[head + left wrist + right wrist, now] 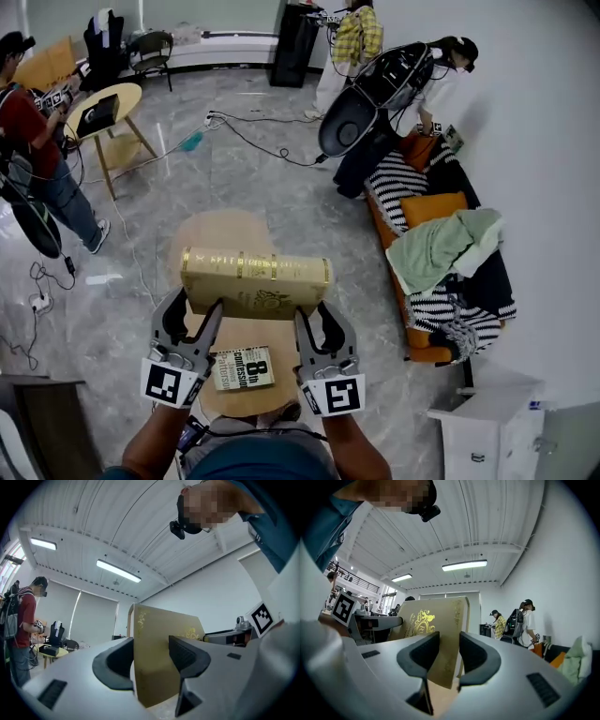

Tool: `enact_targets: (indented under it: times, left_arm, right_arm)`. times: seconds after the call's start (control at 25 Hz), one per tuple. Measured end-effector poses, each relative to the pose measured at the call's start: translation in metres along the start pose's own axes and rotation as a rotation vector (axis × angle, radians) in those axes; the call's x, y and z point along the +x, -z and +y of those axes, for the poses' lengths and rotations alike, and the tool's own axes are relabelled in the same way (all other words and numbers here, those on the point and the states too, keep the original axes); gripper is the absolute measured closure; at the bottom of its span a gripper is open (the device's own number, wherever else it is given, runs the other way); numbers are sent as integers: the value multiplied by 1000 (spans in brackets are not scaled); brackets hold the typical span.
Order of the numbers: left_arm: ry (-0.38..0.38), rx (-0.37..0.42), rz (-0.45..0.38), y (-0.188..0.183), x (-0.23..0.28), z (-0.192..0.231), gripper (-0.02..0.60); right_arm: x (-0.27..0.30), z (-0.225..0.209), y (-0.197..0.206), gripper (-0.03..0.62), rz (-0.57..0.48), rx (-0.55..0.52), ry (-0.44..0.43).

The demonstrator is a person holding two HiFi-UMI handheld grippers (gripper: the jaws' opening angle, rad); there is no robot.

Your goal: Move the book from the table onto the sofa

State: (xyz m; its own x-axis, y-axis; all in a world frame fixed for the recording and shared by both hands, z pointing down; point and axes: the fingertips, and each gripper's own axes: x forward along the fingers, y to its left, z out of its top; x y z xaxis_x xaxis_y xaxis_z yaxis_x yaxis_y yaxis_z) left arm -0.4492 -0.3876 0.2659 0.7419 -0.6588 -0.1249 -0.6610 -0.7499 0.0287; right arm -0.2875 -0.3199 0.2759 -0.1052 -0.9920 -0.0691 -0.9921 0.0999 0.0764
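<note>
**Item: gold book, in transit.**

- **Left gripper** [192, 316]: fingers [187, 656] clamped on the near-left corner of the book [255, 281]. The cover stands on edge between them in the left gripper view.
- **Right gripper** [321, 319]: fingers [476, 656] clamped on the near-right corner of the same book.
- **Book:** thick, with a gold cover and an ornate emblem. It is held level between the two grippers, in the air above the round wooden surface [220, 234] and touching nothing else.
- **Second book** [243, 368]: a smaller paperback lying flat on the surface, below and between the grippers. It is not held.
- **Sofa** [424, 354]: to the right and well apart from the surface. It has an orange frame and carries striped cushions [398, 187], an orange cushion [433, 208] and a green blanket [441, 246].
- **Person** [441, 75]: standing at the sofa's far end, with other people farther back.

**Step in hand, as judged:** the pick-up looks done and the carry is under way.

**Next move calls for:**
- Swing both grippers rightward together, so that neither corner twists out of its grip.
- Choose a spot on the crowded seat, probably on the blanket or the cushions.
- Lower the book flat before letting go.
</note>
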Motion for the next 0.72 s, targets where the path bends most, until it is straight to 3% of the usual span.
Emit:
enact_targets:
  times: [0.12,0.24,0.48,0.64,0.72]
  left_arm:
    - [56,6,-27,-18,8,-30,362]
    - [135,26,-113,-43,20,-69,362]
    - [220,37,-123,-58,37,-161,362]
    - [273,40,-52,-53,39,-223,362]
    - [305,40,-91,-64,40,-255,362]
  right_arm:
    - [-28,-19,-21,451,-27,-12,49]
    - [-60,-43,-34,451,-47,-17,100]
    - [-136,-99,-54,453,-68,-31,175]
    - [-191,-134,-65,453,-79,-43,230]
    - [-219,-148,-69,454,-87,-44,252]
